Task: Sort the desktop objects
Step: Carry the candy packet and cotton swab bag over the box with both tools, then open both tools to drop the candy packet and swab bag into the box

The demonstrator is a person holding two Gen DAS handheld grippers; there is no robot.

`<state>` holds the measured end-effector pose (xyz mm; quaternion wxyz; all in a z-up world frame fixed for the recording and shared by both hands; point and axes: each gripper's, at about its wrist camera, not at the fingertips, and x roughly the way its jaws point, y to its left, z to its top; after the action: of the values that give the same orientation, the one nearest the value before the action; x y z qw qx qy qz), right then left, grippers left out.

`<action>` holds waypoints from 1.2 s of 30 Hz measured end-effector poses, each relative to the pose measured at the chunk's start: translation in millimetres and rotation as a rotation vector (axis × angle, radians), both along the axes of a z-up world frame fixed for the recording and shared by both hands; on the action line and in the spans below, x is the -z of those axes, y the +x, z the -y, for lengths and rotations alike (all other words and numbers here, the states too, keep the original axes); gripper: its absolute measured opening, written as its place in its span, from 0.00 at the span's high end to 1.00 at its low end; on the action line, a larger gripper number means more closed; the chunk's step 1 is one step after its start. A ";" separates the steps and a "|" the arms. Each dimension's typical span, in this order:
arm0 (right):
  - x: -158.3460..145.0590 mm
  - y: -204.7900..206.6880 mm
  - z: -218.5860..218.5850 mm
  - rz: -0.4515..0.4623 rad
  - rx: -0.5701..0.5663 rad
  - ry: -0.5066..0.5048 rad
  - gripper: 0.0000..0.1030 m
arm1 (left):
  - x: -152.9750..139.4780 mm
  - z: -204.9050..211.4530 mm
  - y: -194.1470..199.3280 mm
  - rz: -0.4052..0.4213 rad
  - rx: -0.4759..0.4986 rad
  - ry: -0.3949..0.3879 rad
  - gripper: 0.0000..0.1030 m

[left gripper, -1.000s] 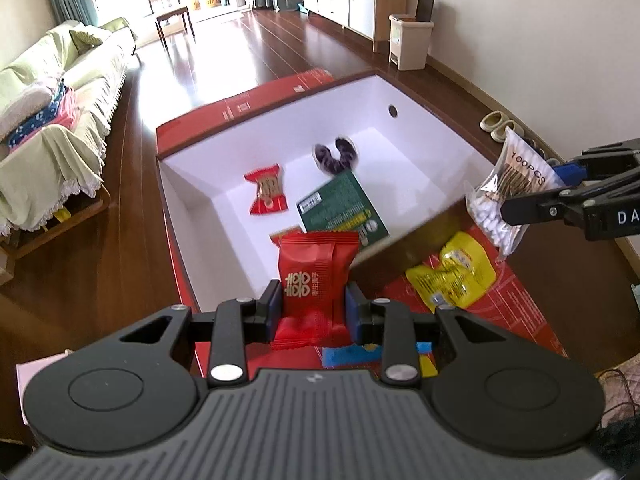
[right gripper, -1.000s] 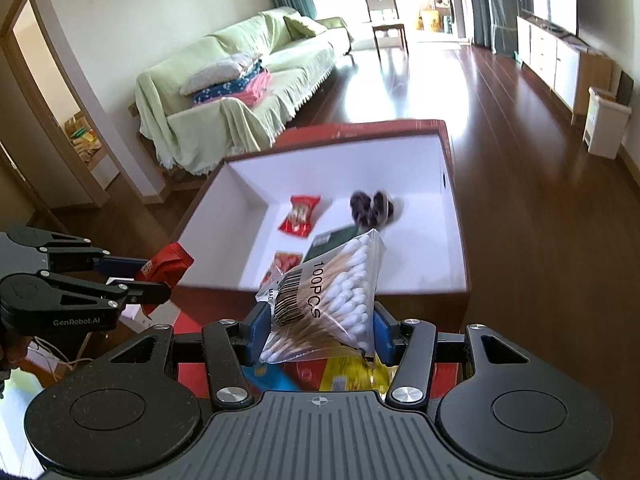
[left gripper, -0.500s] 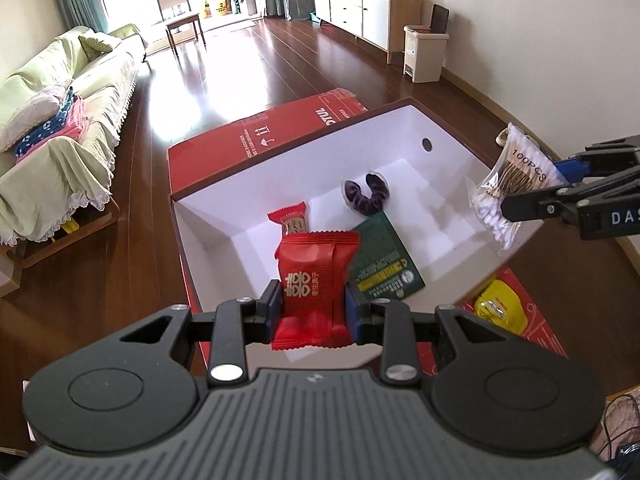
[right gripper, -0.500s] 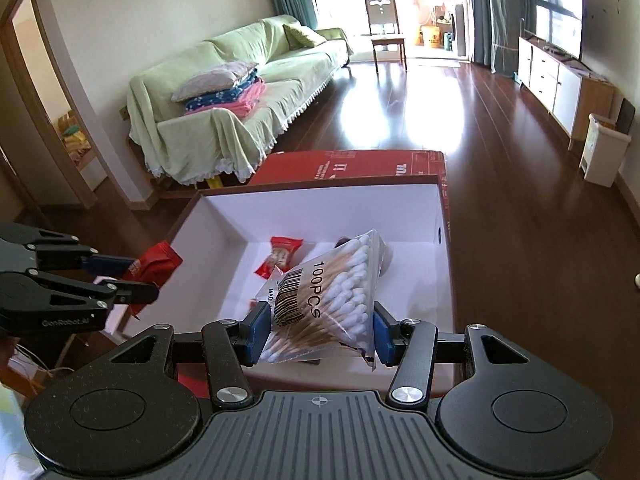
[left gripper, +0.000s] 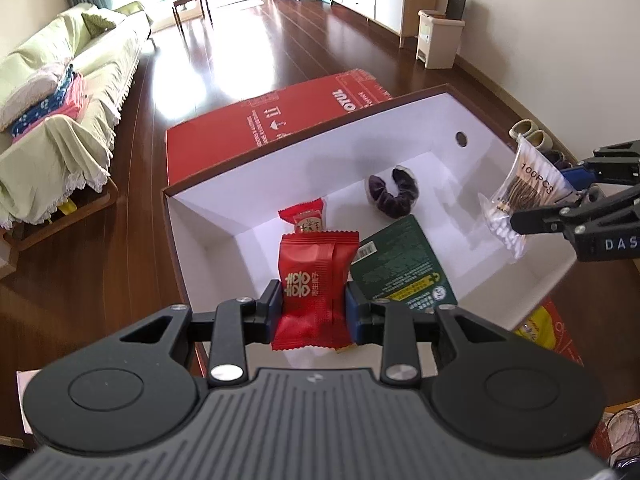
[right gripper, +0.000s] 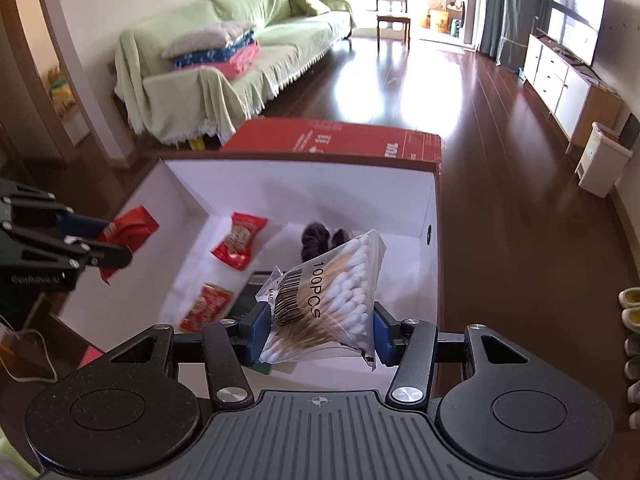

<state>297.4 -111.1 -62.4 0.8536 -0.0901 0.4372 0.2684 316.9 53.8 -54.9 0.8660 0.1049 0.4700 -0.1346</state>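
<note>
The left gripper [left gripper: 313, 307] is squeezed tight on a red candy pack [left gripper: 316, 286]. The pack stands up tall between the two blue pads, with its long side going up and away from the camera. Its crimped top edge points toward the far wall of the box [left gripper: 400, 120]. The pack hangs over the near left part of the box and does not touch the floor of it.

The right gripper [right gripper: 320, 334] is squeezed tight on a clear bag of cotton swabs [right gripper: 328, 300]. The bag is tilted, with its top corner leaning up and to the right. The swabs inside lie slanted the same way, white tips up. The words "100PCS" run down the bag. It hangs over the near right part of the box, up in the air.

The box is big, white inside and red outside, and its red flap [right gripper: 340, 136] lies open on the far side. In the box lie a small red snack [left gripper: 304, 218], a dark scrunchie [left gripper: 394, 196] and a green packet [left gripper: 396, 268]. The right view shows one more red snack [right gripper: 206, 306] near the front. A yellow bag [left gripper: 536, 326] peeks out beside the box's near right corner.
</note>
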 end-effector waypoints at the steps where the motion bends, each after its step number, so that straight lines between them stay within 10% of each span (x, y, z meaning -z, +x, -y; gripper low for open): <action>1: 3.2 2.9 -1.5 -0.002 -0.005 -0.011 0.50 | 3.3 -0.6 3.5 -0.009 -0.005 -0.003 0.73; 36: 78.6 56.7 -55.8 -0.014 -0.256 -0.330 0.49 | 92.3 0.3 71.8 -0.172 -0.062 0.059 0.65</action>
<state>354.1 -55.4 -141.0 0.7832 -0.2815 0.4660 0.3003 388.8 53.5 -147.3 0.8228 0.1036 0.5494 -0.1022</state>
